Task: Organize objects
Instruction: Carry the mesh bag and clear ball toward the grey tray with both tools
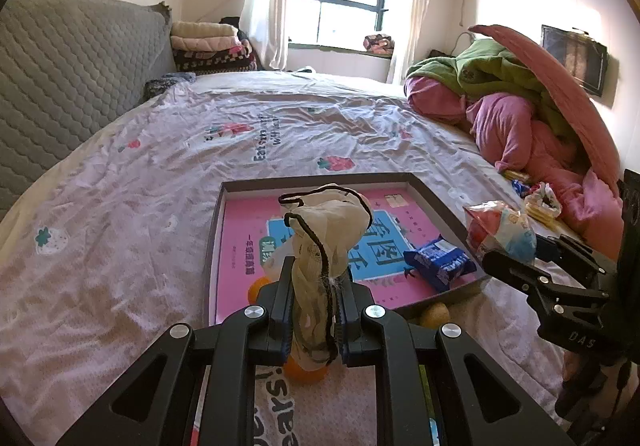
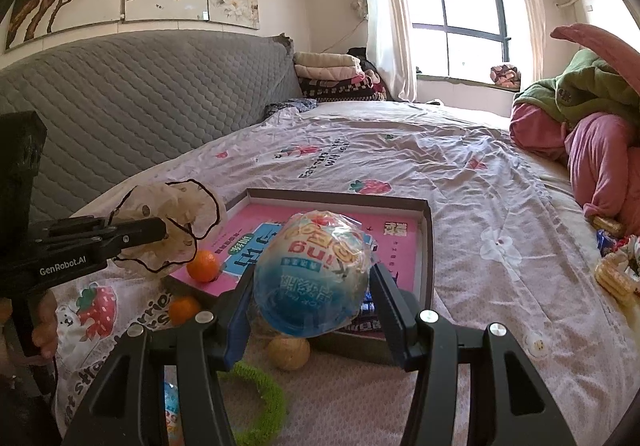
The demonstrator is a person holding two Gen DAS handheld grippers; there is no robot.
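My left gripper (image 1: 314,286) is shut on a beige mesh pouch (image 1: 332,221) with black cord trim, held upright over the near edge of a shallow dark-rimmed box tray (image 1: 440,201). A pink booklet lines the tray, and a blue snack packet (image 1: 438,264) lies on it. My right gripper (image 2: 312,274) is shut on a plastic-wrapped blue and white toy egg (image 2: 316,246), just above the tray's near edge (image 2: 428,246). From the right wrist view, the left gripper (image 2: 160,234) and pouch (image 2: 172,205) hang at the tray's left corner. In the left wrist view, the right gripper (image 1: 524,250) holds the egg (image 1: 500,230).
One orange (image 2: 204,266) sits in the tray's corner, another (image 2: 184,310) on the bedsheet. A yarn ball (image 2: 289,353), a green fuzzy ring (image 2: 260,398) and a second small egg (image 2: 172,406) lie near me. Snack packs (image 2: 616,278) and piled bedding (image 1: 520,117) fill the right; a grey headboard (image 1: 60,77) stands left.
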